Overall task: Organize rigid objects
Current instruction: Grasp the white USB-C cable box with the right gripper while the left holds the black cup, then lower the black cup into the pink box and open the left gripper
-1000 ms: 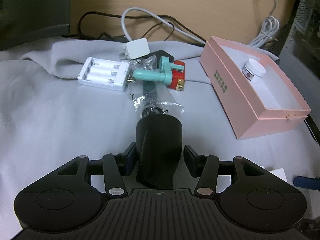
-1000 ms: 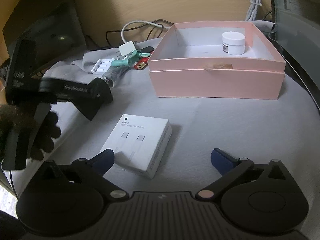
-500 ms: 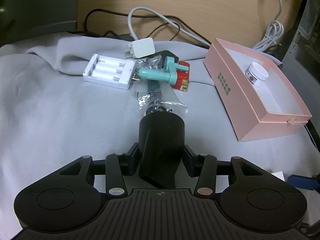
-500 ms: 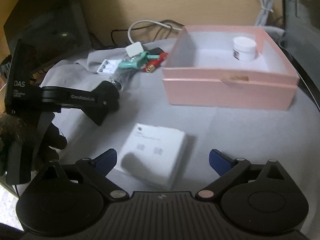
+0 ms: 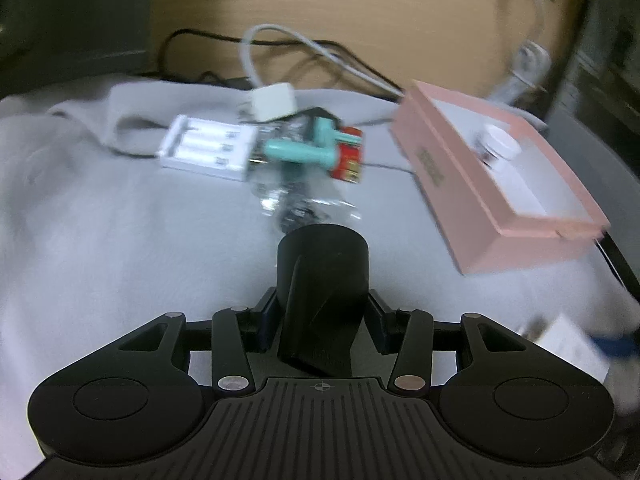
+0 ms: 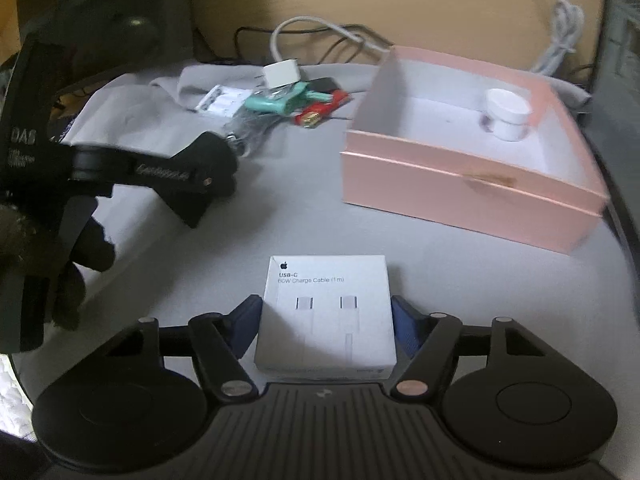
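My left gripper [image 5: 322,316] is shut on a black cylinder-shaped part [image 5: 322,276], held above the grey cloth; it also shows in the right wrist view [image 6: 200,172]. My right gripper [image 6: 325,320] has its blue pads against both sides of a white USB-C cable box [image 6: 327,312]. An open pink box [image 6: 472,192] holds a small white jar [image 6: 507,115]; the pink box [image 5: 492,196] and the jar [image 5: 500,148] also show in the left wrist view.
A pile lies at the back: a white battery holder [image 5: 208,148], a white charger plug [image 5: 274,100], a teal tool [image 5: 300,152], a red connector [image 5: 350,156] and a clear plastic bag [image 5: 296,204]. Cables run along the wooden wall behind.
My right gripper has moved up to the white cable box and closed on its sides. My left gripper with the black part has risen and shifted slightly; the view is blurred.
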Demonstrator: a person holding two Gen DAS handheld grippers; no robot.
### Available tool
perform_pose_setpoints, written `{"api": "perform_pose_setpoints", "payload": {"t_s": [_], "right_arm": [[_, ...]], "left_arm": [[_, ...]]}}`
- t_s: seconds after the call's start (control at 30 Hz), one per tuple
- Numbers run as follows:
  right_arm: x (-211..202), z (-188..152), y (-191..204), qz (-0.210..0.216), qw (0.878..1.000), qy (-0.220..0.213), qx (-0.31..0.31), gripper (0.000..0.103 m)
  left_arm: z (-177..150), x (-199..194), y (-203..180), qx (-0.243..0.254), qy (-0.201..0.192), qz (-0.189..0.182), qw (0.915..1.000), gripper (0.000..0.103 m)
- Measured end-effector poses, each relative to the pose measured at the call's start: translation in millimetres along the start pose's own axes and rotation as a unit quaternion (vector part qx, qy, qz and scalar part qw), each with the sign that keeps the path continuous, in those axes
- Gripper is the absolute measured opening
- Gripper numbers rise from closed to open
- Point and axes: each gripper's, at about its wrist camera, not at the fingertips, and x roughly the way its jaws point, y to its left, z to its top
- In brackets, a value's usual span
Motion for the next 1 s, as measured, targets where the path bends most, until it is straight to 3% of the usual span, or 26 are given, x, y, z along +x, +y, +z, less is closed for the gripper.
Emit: {"api": "perform_pose_setpoints", "payload": {"t_s": [0.1,0.23,0.4,0.6,0.7,0.83,1.0], "right_arm": [[-19.4,-2.0,-23.8,-0.02,0.999,-0.01,0.023,0.069],[-48.9,-4.3,-54.8,-0.061,0.996,-0.035,0.057,0.069],[-80.0,-9.6,-82.1,-0.109,0.988,-0.065,0.084,0.069],[-94.8,-18.0,-95.1,-0.14,0.981,-0.081,0.106,0.069],[-98.5,-21.2,-96.0,-0.148,0.979,-0.084,0.11,0.069],[-101.0,-23.3,-96.8,-0.156,0.977,-0.087,0.112,0.069],[-101.1,-22.5,-98.7,-0.158,0.977,-0.09,0.114,0.069]], "left_arm": [[-9.3,-9.6,-20.8,0.049,0.014,-0.043,0.9978,0.049],[-11.3,-21.9,-53.3,0.083,0.03,-0.12,0.9888,0.048],[28.6,-30.1,-91.9,0.098,-0.007,-0.175,0.9796,0.048],[107.0,-28.3,-121.0,0.088,-0.088,-0.182,0.9753,0.049],[139.0,-17.1,-132.8,0.092,-0.101,-0.165,0.9768,0.049],[147.9,7.3,-138.9,0.092,-0.077,-0.124,0.985,0.051],[134.4,6.2,-113.2,0.027,-0.087,-0.151,0.9843,0.051]]}}
